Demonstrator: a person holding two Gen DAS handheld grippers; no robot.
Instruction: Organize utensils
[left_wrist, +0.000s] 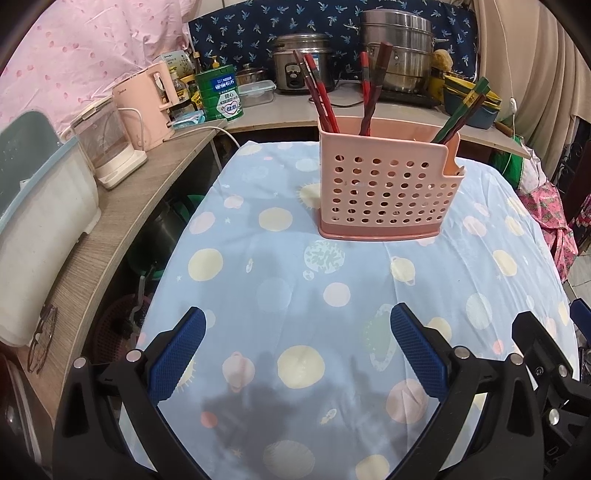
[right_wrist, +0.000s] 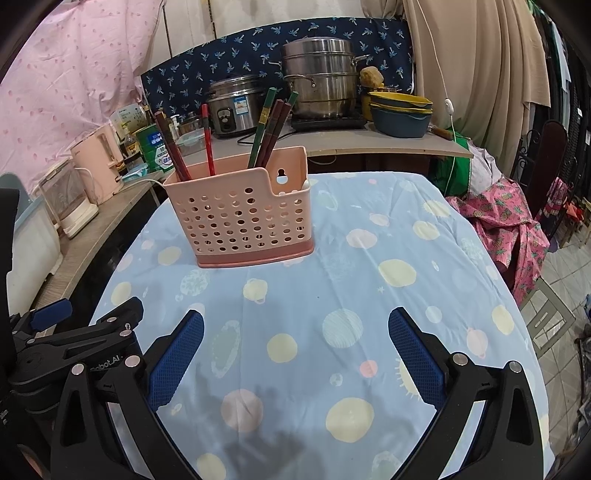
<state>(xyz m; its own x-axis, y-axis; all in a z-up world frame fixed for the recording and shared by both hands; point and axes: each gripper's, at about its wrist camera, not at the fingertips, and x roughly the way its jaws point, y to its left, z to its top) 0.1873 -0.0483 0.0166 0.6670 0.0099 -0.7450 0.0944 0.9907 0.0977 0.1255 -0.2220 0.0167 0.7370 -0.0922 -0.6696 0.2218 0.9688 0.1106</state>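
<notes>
Place: home kitchen
Cookware: rice cooker (right_wrist: 231, 107), stacked steel steamer pot (right_wrist: 319, 79) on the back counter (right_wrist: 388, 146)
Appliances: pink kettle (left_wrist: 146, 107), glass kettle (left_wrist: 105, 142)
Surroundings: fabric-draped walls

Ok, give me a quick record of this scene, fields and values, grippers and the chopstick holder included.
left gripper: open, empty, above the tablecloth
right gripper: open, empty, above the tablecloth
holder: pink perforated utensil holder, upright on the table
contents: red chopsticks, dark brown chopsticks, green chopsticks, standing in separate groups
surface: blue planet-print tablecloth
loose utensils on table: none visible
</notes>
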